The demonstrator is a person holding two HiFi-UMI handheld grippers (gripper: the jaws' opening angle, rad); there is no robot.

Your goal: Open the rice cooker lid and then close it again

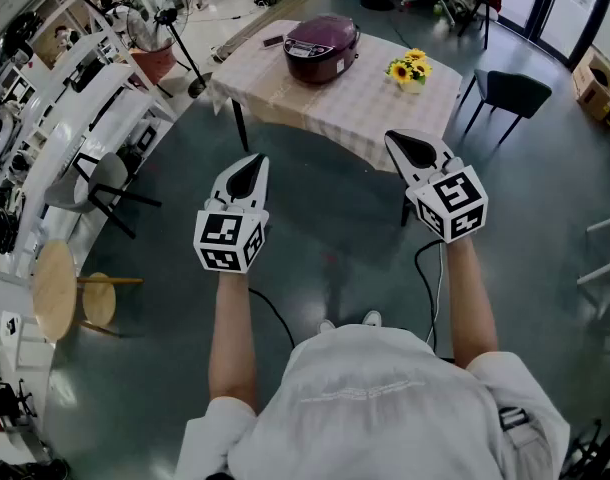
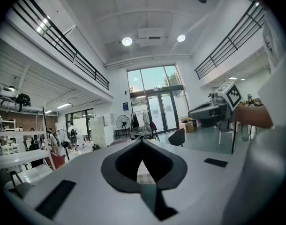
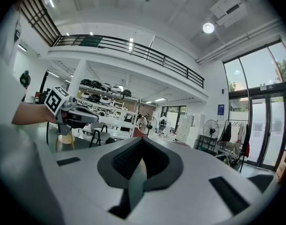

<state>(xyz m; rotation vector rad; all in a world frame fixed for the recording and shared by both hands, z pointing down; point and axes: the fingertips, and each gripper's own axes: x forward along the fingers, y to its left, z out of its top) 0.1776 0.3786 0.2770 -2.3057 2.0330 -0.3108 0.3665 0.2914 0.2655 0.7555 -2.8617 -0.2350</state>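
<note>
A purple rice cooker (image 1: 322, 46) with its lid down stands on a table with a checked cloth (image 1: 355, 103), far ahead of me in the head view. My left gripper (image 1: 250, 164) is held out at lower left, shut and empty, well short of the table. Level with it on the right, my right gripper (image 1: 403, 143) is shut too, with nothing in it, near the table's front edge but above the floor. In the left gripper view the jaws (image 2: 142, 142) meet at their tips, and the right gripper (image 2: 213, 110) shows at the right. The right gripper view shows closed jaws (image 3: 143, 140).
A yellow flower bunch (image 1: 409, 69) sits on the table right of the cooker. A black chair (image 1: 512, 92) stands at the table's right. At the left are a standing fan (image 1: 161, 23), white shelving (image 1: 45, 118), a grey chair (image 1: 103, 183) and a round wooden stool (image 1: 57, 290).
</note>
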